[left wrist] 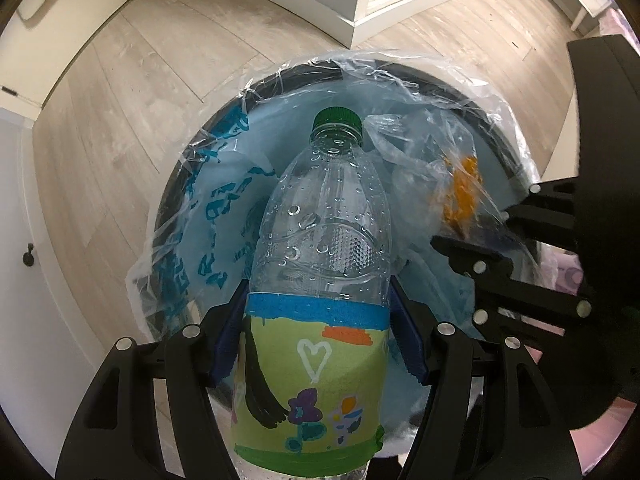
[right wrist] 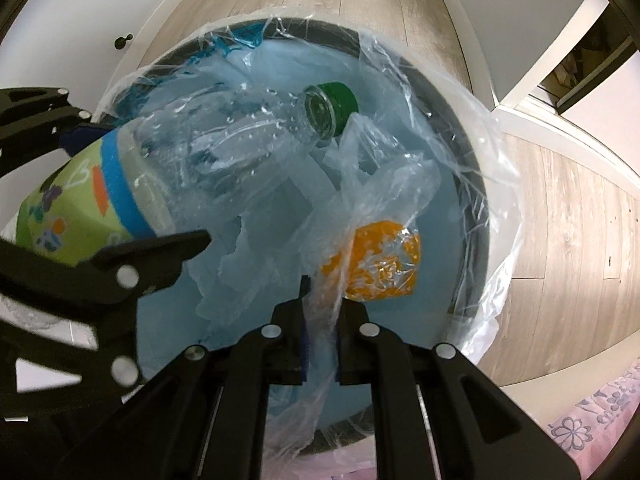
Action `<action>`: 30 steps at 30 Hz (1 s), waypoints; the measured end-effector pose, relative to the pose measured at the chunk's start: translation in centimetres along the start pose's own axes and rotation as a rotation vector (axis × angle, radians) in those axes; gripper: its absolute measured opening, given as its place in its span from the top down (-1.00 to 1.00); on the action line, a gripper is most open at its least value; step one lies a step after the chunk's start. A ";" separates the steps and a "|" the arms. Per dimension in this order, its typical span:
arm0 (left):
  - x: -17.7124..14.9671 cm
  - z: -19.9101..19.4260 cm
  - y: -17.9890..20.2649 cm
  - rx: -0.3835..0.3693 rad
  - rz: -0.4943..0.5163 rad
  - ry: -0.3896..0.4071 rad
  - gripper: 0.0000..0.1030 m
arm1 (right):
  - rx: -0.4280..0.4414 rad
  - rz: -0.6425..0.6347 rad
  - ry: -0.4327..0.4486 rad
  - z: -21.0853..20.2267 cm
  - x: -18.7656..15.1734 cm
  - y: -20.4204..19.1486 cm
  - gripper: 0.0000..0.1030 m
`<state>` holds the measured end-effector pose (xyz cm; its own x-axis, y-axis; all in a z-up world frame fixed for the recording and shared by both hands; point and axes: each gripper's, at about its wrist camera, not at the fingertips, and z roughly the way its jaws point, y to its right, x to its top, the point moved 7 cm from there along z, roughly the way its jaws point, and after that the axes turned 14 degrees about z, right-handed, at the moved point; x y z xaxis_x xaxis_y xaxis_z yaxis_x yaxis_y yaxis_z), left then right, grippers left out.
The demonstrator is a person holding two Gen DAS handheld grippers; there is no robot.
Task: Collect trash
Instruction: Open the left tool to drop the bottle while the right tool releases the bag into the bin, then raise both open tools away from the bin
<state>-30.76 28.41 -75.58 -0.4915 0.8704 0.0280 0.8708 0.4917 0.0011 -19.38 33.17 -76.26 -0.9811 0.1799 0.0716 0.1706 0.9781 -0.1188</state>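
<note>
Your left gripper [left wrist: 316, 344] has its jaws clamped on the clear bottle [left wrist: 320, 240], held above the lined trash bin [left wrist: 200, 184]. Your right gripper [right wrist: 320, 328] pinches a clear plastic wrapper [right wrist: 376, 216] over the bin's near edge.

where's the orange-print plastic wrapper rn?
Pinched in the right gripper, the plastic wrapper hangs over the lined bin, just right of the bottle held by the left gripper.
</note>
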 end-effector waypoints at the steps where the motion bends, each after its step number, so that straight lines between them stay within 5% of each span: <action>1: -0.1 -0.1 0.0 -0.009 -0.005 -0.013 -0.22 | -0.003 -0.002 -0.001 0.0 0.1 0.0 0.81; 8: 0.0 -0.6 -1.4 -0.018 -0.060 -0.039 -0.53 | 0.000 -0.003 0.021 -0.7 0.6 0.3 0.69; 12: 0.2 -1.5 -1.9 -0.018 -0.069 -0.025 -0.80 | 0.002 0.004 0.033 -1.3 0.7 0.5 0.14; 15: 0.3 -2.4 -2.0 -0.011 -0.063 -0.006 -0.88 | 0.002 0.001 0.036 -1.7 0.8 0.4 -0.08; 18: 0.0 -2.9 -1.9 0.001 -0.064 -0.003 -0.88 | -0.003 -0.009 0.038 -2.0 0.7 0.2 -0.66; 30: -2.1 -5.7 -1.6 0.006 -0.128 0.025 -0.88 | -0.035 -0.020 0.098 -4.6 0.7 0.6 -0.86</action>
<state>-31.11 25.66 -69.99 -0.5977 0.8000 0.0532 0.8011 0.5985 0.0007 -19.56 34.34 -71.72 -0.9710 0.1678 0.1705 0.1559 0.9844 -0.0813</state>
